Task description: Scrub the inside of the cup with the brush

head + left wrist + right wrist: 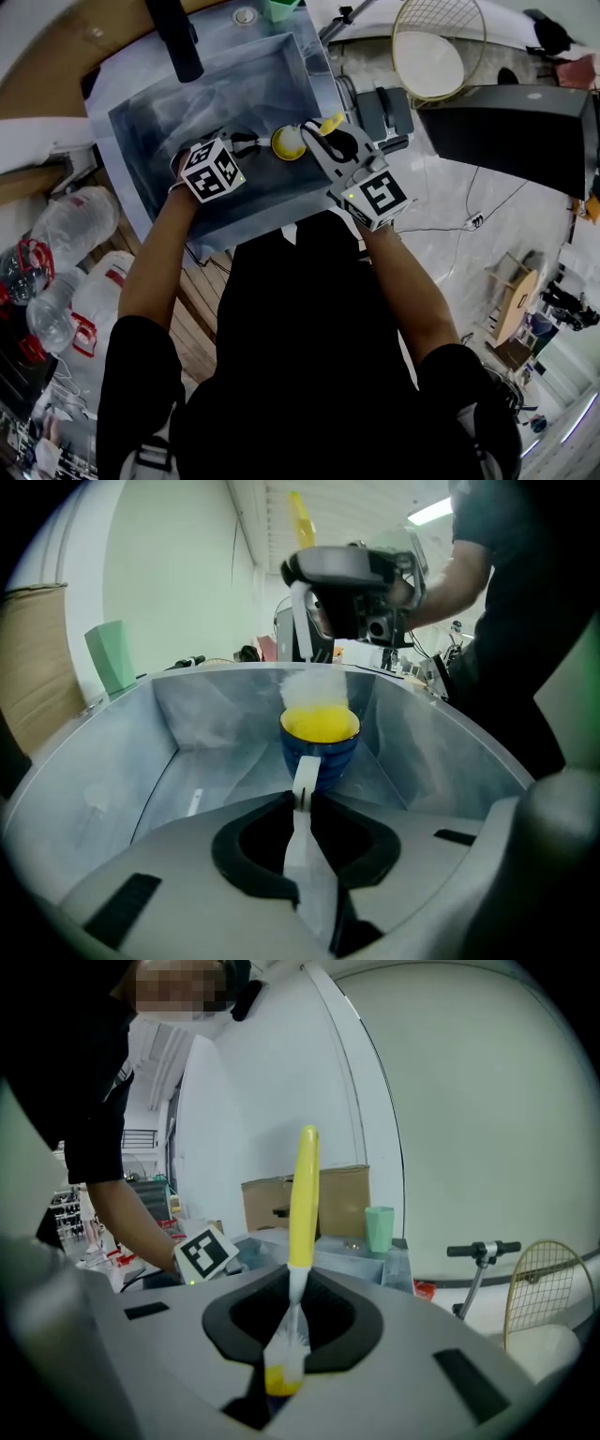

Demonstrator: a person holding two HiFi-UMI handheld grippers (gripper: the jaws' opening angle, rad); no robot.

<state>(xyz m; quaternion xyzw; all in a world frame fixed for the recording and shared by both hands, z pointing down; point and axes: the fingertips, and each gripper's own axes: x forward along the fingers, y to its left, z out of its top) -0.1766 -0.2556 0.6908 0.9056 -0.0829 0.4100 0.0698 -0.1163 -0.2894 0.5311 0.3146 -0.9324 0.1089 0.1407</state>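
A blue cup with a yellow inside (320, 726) stands in the steel sink (178, 761). My left gripper (302, 803) is shut on the cup's white handle (306, 782). In the head view the cup (287, 142) sits between the left gripper (246, 146) and the right gripper (319, 141). My right gripper (292, 1288) is shut on the white neck of a brush with a yellow handle (302, 1194). The brush's white bristles (314, 682) hang at the cup's mouth, just above the yellow inside. Whether they touch the cup wall is hidden.
The sink (159, 122) has tall steel walls all round the cup. A black faucet (176, 37) reaches over its far left. A green cup (380, 1229) stands on the far rim. Plastic bottles (66, 225) lie left of the sink and a black box (511, 131) stands to its right.
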